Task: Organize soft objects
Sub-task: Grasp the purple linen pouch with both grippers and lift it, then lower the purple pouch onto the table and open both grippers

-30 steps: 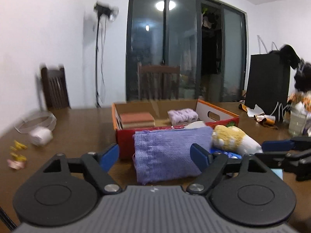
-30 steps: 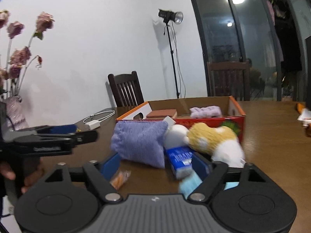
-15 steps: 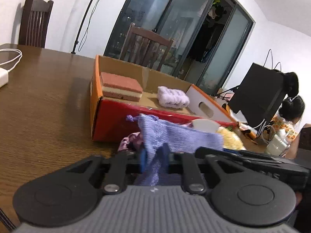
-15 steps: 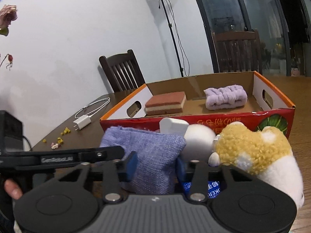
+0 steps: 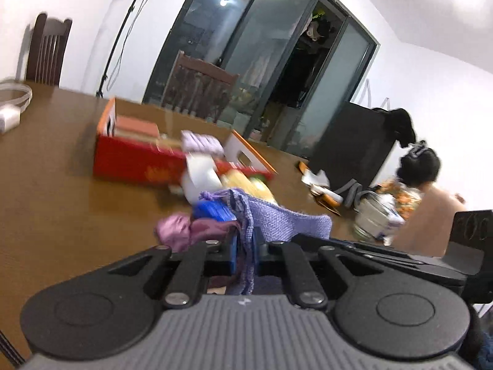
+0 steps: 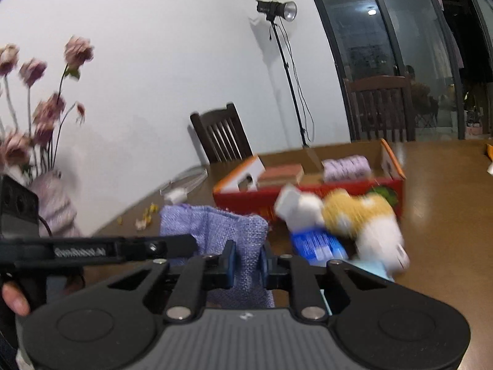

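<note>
Both grippers hold one purple knitted pouch [image 5: 277,219], lifted above the wooden table. My left gripper [image 5: 245,254] is shut on its drawstring end. My right gripper [image 6: 246,262] is shut on its other end [image 6: 234,231]. The left gripper's body shows at the left of the right wrist view [image 6: 101,251]. The red cardboard box [image 6: 308,194] lies behind, holding a layered sponge block [image 6: 280,172] and a lilac towel roll [image 6: 346,166]. A yellow and white plush toy [image 6: 363,219], a white block [image 6: 286,200] and a blue packet [image 6: 317,243] lie in front of the box.
A pink cloth [image 5: 181,228] lies on the table by the left gripper. A white charger and cable [image 5: 12,108] sit far left. A vase of dried flowers [image 6: 46,154], chairs, a light stand and a seated person [image 5: 431,203] surround the table [image 5: 61,185].
Both grippers have lifted and pulled back with the purple pouch, away from the box. A second ago both were open; both closed on it half a second ago. The views tilted.
</note>
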The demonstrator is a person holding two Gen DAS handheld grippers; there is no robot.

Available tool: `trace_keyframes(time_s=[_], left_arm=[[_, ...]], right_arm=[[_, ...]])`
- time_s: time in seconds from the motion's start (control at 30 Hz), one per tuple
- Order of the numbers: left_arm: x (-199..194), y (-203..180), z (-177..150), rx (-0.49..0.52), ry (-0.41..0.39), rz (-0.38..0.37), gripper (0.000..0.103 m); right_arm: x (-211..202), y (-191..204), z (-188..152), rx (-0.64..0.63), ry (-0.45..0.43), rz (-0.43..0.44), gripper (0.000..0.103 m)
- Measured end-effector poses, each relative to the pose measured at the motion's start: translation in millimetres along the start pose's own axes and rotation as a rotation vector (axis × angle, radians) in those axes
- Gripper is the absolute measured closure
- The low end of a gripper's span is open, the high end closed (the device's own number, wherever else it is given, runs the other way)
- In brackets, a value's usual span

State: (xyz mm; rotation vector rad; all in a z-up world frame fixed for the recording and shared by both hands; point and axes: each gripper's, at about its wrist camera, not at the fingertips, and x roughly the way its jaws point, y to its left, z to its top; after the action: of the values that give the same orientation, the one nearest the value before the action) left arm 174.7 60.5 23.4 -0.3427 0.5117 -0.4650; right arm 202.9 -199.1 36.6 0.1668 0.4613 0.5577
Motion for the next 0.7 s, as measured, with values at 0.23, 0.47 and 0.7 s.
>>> trace_keyframes(time_s=[0.23,0.47,0.7], left_arm=[[-4,-18,-58,-0.002,0.056,0.023,0.092],[11,-12,-74,0.008,0.054,0.116,0.082],[-7,-17,-72,0.072,-0.057,0.178,0.016]], right_arm=[[-35,-9,-52,0.039,0.056,-0.040,0.087],[-34,-17,-79,0.078,0.024,-0.100,0.081],[-44,-24,-78,0.095,-0.015,-0.157,0.048]])
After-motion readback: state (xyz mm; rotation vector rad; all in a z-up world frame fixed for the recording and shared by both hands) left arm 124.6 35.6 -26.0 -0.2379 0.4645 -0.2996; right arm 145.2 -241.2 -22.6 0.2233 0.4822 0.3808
